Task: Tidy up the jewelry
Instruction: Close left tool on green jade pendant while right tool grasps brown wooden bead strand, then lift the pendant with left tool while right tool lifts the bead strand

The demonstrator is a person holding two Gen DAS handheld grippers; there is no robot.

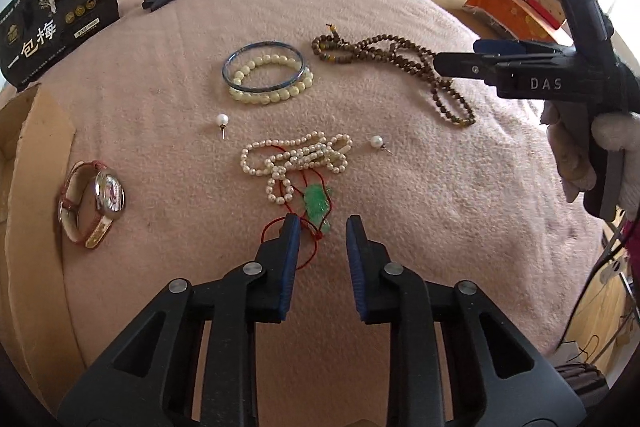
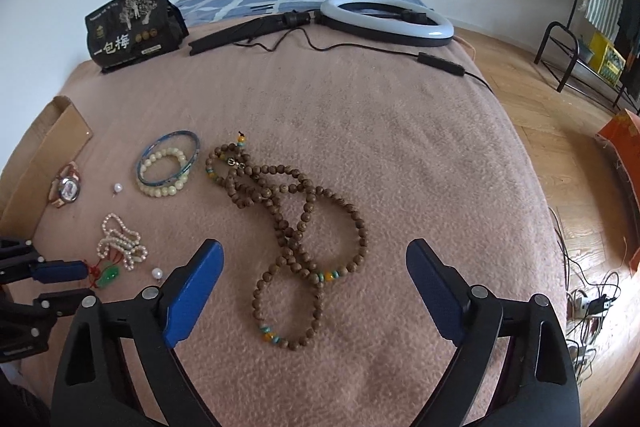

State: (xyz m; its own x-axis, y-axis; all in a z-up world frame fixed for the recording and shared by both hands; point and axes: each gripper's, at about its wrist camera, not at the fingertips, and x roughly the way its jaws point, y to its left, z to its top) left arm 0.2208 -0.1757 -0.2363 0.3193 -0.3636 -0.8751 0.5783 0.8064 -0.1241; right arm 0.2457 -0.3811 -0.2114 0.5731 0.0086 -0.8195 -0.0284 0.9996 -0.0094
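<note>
A green jade pendant [image 1: 317, 207] on a red cord lies tangled with a pearl necklace [image 1: 296, 159] on the pink blanket. My left gripper [image 1: 323, 225] points down at it, jaws narrow but apart. The pendant's lower end sits between the tips, untouched by the pads. A long string of brown wooden beads [image 2: 296, 227] lies in loops under my right gripper [image 2: 314, 247], which is wide open above it with nothing held. Two loose pearl earrings [image 1: 222, 119] [image 1: 377, 141] flank the necklace. My left gripper [image 2: 90, 283] shows at the right wrist view's left edge.
A blue bangle over a cream bead bracelet [image 1: 266, 75] lies further back, and a wristwatch [image 1: 96, 203] sits at the left beside an open cardboard box [image 1: 32, 155]. A black packet [image 1: 56, 27] and a ring light [image 2: 388, 19] with its cable are at the far edge.
</note>
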